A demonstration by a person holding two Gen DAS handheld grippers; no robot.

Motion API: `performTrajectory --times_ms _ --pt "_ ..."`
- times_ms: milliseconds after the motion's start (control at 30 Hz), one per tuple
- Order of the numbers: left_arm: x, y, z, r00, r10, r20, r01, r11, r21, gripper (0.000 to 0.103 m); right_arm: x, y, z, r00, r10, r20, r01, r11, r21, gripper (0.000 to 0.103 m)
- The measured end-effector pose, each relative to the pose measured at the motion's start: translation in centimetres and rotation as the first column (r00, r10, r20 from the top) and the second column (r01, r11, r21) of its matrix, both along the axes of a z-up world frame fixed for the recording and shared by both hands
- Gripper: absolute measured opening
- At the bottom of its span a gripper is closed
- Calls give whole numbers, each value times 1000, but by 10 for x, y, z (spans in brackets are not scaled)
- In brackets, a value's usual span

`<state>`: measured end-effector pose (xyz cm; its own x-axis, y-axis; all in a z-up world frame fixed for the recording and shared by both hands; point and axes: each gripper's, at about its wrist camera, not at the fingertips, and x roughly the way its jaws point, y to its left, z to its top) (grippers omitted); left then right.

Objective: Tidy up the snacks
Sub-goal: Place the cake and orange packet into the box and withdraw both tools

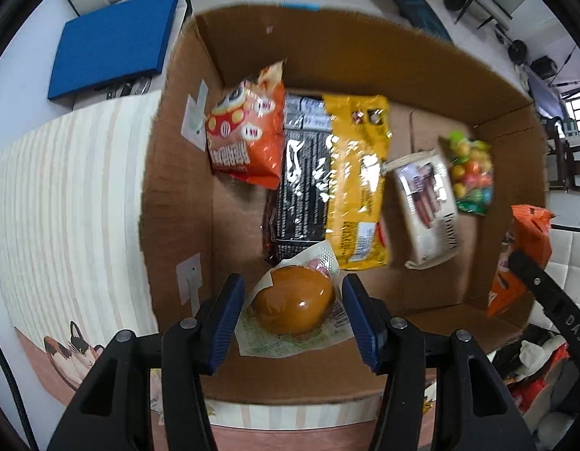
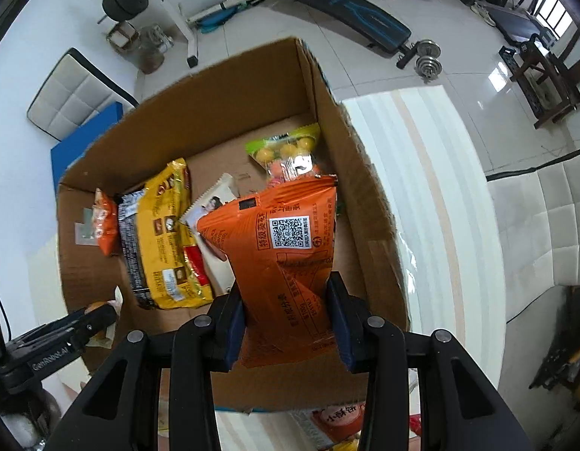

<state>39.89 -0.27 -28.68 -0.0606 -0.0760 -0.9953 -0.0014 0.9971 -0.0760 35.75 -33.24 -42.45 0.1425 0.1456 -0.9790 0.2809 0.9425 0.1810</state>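
Note:
A brown cardboard box (image 1: 365, 56) holds several snacks: an orange bag (image 1: 248, 135), a black pack (image 1: 301, 184), a yellow pack (image 1: 357, 184), a white pack (image 1: 429, 206) and a candy bag (image 1: 472, 173). My left gripper (image 1: 292, 312) hangs over the box's near end, its fingers on either side of a wrapped brown bun (image 1: 293, 306). My right gripper (image 2: 290, 327) is shut on an orange snack bag (image 2: 282, 259) and holds it upright above the box (image 2: 350, 173), near its right wall. That bag also shows in the left wrist view (image 1: 523, 255).
The box stands on a striped cream mat (image 1: 64, 206). A blue pad (image 1: 113, 45) lies beyond it at the left. Gym gear (image 2: 339, 3) and a white cushion (image 2: 545, 233) lie around. More snacks (image 2: 339, 421) lie in front of the box.

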Motion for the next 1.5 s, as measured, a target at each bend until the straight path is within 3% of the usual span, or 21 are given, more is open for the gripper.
performTrajectory --times_ms 67,100,133,167,200,233,333,533,833,967,1500 --pt "-1 0 -7 1000 -5 -17 5 1000 8 55 2 4 -6 998 26 -52 -28 999 -34 54" --pt "-3 1 -11 999 3 -35 -3 1000 -1 54 2 6 -7 997 31 -65 -33 999 -32 73" --pt "-4 2 -15 999 12 -51 -13 1000 -12 55 2 5 -9 997 35 -73 -36 999 -17 82" --pt "-5 3 -18 998 14 -64 -15 1000 -18 61 2 6 -11 996 44 -78 -44 999 -8 86" --pt "-6 4 -19 998 16 -68 -17 1000 -18 77 1 7 -12 995 54 -83 -56 998 -12 86" --pt "-7 4 -19 998 17 -66 -18 1000 -18 85 1 7 -12 995 60 -86 -61 998 -15 86" --pt "-9 4 -14 999 12 -44 -13 1000 -20 89 -1 10 -12 993 80 -92 -80 997 0 93" --pt "-16 5 1 1000 18 -12 -19 999 -38 89 -8 20 -6 988 127 -87 -128 992 -13 93" --pt "-38 9 40 989 15 145 -10 999 -34 89 -28 26 12 988 150 -30 -151 989 -10 94" --pt "-55 10 59 977 4 215 -4 1000 2 89 -44 36 29 984 179 23 -177 982 -71 94" --pt "-136 21 120 915 22 402 -22 1000 -4 89 -127 67 111 952 227 208 -199 969 -145 94"
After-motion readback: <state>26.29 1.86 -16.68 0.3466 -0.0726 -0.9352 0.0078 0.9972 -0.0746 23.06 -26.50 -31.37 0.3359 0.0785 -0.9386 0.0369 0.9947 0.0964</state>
